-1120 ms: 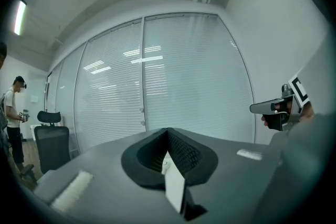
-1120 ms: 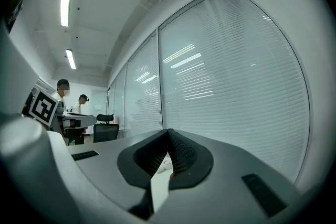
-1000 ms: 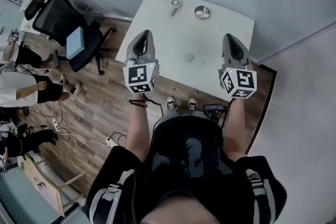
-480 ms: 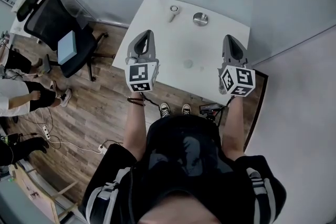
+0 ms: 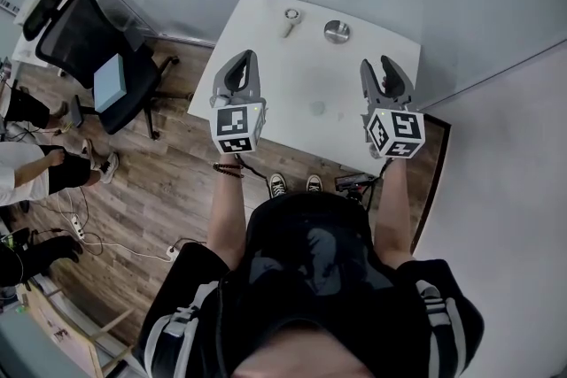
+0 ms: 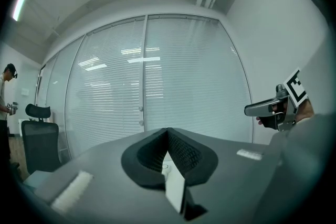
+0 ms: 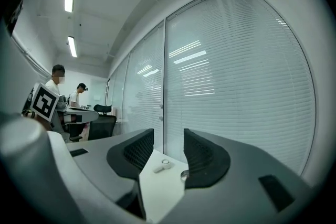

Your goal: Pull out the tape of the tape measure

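Person at a white surface (image 5: 297,80), one gripper in each hand, both held level over its near half.

The left gripper (image 5: 243,57) has its fingers pressed together, with nothing between them. The right gripper (image 5: 376,64) has its fingers apart; they have just been opening, and nothing is between them. The tape measure (image 5: 337,31), a round silvery case, lies near the surface's far edge, well apart from both grippers. A small white item (image 5: 291,17) lies near it, to its left. A black office chair (image 5: 84,35) stands on the wooden floor at left.
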Available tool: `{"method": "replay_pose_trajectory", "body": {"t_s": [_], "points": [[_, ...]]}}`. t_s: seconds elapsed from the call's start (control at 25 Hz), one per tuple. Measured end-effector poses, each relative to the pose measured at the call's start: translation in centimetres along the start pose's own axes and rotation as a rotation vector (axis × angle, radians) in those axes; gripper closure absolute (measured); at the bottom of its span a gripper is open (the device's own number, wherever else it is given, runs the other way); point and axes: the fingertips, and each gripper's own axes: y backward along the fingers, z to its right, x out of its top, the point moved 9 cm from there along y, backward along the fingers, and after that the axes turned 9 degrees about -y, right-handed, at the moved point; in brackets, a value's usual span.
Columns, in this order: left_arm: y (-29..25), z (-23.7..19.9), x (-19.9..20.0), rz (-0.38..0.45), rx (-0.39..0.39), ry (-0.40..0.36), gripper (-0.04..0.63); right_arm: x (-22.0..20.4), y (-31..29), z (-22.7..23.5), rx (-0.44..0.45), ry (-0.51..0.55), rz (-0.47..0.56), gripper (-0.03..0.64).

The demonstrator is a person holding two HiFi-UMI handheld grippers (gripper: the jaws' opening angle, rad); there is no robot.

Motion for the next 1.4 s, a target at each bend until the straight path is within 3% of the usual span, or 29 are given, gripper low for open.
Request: {"method": "replay_pose_trajectory", "body": {"t_s": [0.12,0.36,0.48,0.72,0.92,1.4], "points": [[-0.3,0.1,-0.3,-0.005,-0.001,0.003,0.594,-0.6,-0.6,0.0,0.019,-0.012,-0.017,0.390],[-0.6,0.0,-0.6,-0.020,0.000,0.016,0.595,-2.3,-2.0,0.1,0.044,-0.024,-0.099,0.365],[-0.5,0.1,-1.0,-0.025,0.004,0.021,0.594,-5.3,-3.5,0.0,0.093,-0.034,-0.220,0.363],[-0.5,0.2,-1.0,-0.023,0.002,0.031,0.594,-13.4,-6.9,-0.7,0.204,-0.047,-0.557,0.360],[-0.4,-0.2,-1.3,-0.024,0.012,0.031,0.594,-19.6,-8.5,-0.9,0.233,-0.030,-0.776,0.362],[-0.3,-0.8,-1.5,-0.036,0.008,0.014,0.594,-28.8,-9.5,-1.3,0.213,0.052,-1.082,0.356]]}}
